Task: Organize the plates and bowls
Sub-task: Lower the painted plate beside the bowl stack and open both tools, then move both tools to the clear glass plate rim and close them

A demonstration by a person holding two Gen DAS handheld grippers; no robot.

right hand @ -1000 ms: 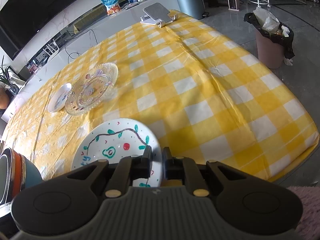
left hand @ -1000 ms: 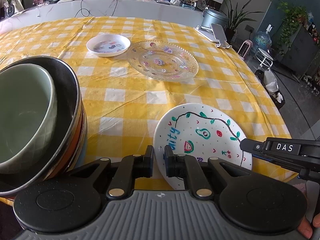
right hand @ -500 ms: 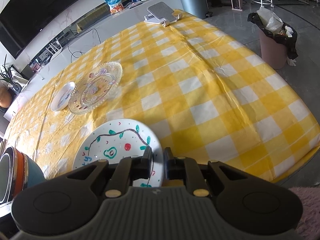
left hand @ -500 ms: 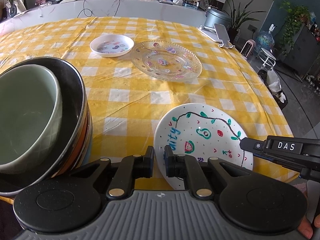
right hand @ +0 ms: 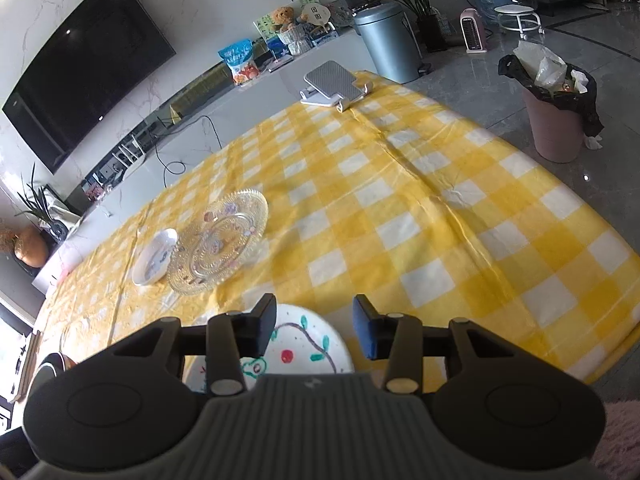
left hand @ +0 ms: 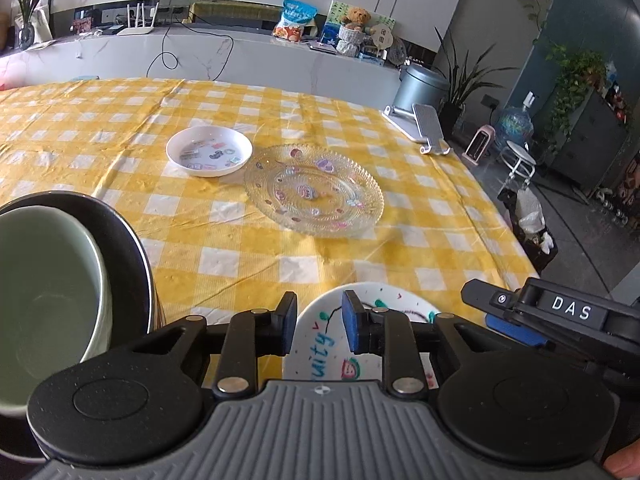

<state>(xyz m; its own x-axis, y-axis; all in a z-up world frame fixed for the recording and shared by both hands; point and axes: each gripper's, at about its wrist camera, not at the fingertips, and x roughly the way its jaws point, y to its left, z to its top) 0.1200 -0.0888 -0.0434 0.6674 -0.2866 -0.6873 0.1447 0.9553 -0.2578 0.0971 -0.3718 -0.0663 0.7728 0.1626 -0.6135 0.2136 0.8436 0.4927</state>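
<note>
Both hand-held grippers have changed state within the last second. A second ago I had each pair of jaws nearly shut over the painted plate (left hand: 362,344). Now the left hand-held gripper (left hand: 320,326) is opening, its pads apart with nothing pressed between them; the plate lies flat below and beyond the gap. The right hand-held gripper (right hand: 316,330) is opening wider, and also grips nothing; the plate's rim shows under its gap.

The painted plate rests on the bench (left hand: 240,240) at the near edge. The glass plate (left hand: 314,190) and the small white dish (left hand: 209,151) sit mid-bench, touching or nearly so at their rims. The stacked bowls (left hand: 60,280) stand at the near left edge.

I judge this a release: the painted plate is set down. The glass plate and the dish remain unstacked, so sorting is not finished.
</note>
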